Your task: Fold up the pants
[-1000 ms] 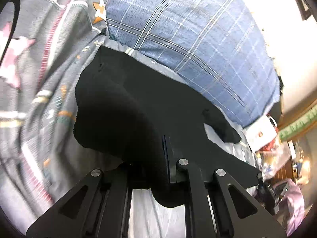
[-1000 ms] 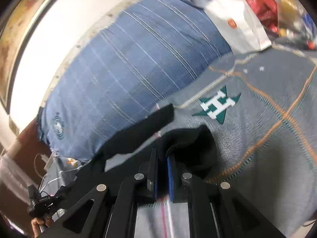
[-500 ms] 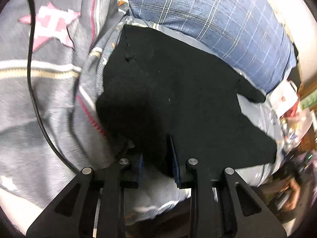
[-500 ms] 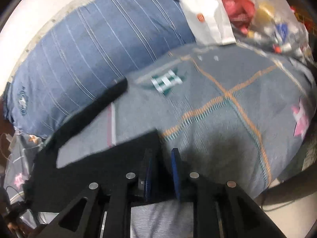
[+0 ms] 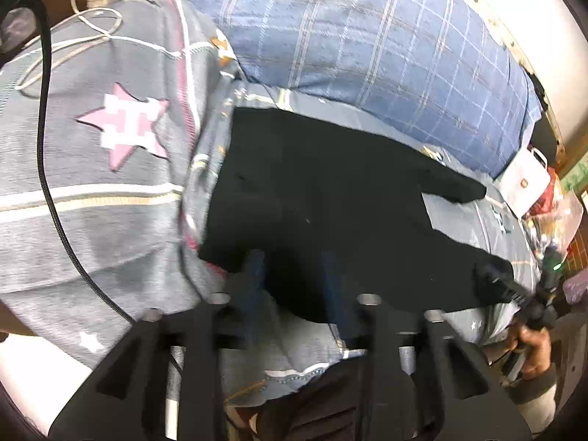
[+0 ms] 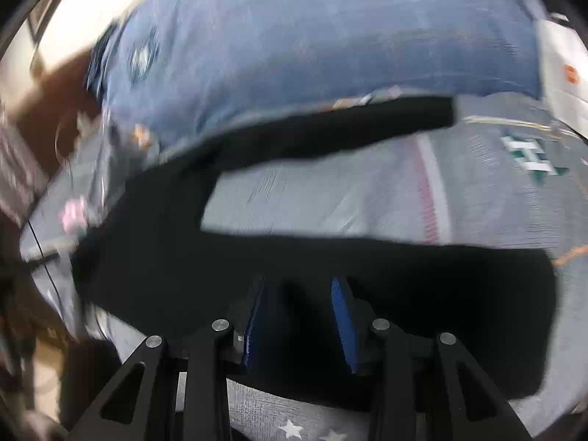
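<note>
Black pants [image 5: 330, 198] lie spread flat on a grey patterned bedspread [image 5: 92, 183], the two legs parted toward the right. My left gripper [image 5: 294, 275] is open at the near edge by the waist end, its jaws apart over the cloth. In the right wrist view the pants [image 6: 183, 242] show both legs with grey bedspread between them. My right gripper [image 6: 297, 301] is open over the near leg, blue pads apart, holding nothing. The right gripper and the hand holding it also show in the left wrist view [image 5: 529, 294].
A large blue plaid pillow [image 5: 367, 36] lies behind the pants. A black cable [image 5: 55, 183] and a white cable [image 5: 81, 33] run over the bedspread at left. A white bag [image 5: 525, 180] and clutter sit at far right. The bed's near edge is just below the grippers.
Both grippers have let go of the pants and opened. The pants, held up and bunched a second ago, now lie flat. Both grippers have drawn back toward the near edge.
</note>
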### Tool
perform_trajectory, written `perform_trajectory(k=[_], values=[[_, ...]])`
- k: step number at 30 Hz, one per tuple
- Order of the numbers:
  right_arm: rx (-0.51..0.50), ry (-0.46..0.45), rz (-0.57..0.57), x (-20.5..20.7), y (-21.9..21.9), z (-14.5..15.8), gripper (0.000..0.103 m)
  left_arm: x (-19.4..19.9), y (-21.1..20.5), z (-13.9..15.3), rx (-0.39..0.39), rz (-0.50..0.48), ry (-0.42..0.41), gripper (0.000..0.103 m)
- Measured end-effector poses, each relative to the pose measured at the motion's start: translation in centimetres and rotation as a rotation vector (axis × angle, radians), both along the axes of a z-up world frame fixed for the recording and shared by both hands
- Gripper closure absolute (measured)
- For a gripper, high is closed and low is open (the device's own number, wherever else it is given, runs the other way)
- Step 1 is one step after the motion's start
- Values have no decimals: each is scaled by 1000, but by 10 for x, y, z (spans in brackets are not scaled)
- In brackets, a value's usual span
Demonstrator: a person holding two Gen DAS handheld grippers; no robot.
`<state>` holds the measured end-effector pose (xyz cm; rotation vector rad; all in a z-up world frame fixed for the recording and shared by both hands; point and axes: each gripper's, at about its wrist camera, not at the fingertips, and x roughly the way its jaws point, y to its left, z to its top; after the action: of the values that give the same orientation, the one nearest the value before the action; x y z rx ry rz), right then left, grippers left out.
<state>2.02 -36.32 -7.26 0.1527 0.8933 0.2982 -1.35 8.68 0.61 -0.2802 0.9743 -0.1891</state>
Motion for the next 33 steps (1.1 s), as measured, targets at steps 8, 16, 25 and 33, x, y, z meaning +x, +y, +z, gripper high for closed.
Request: perform_trajectory(k=[8,16,25,33], values=[[-74,-33,63,21,15,13,57,26,-15,-14,-32,-39,6,28],[-199,-150,163,92,35,59,55,73,-62,-62,25,-151,81,28],[-359,-87,333,194,56,43,54,168,-79,-38,123,-330,33,28],[-383,10,495,242,55,20,43,260,-81,-59,139,-490,110,28]])
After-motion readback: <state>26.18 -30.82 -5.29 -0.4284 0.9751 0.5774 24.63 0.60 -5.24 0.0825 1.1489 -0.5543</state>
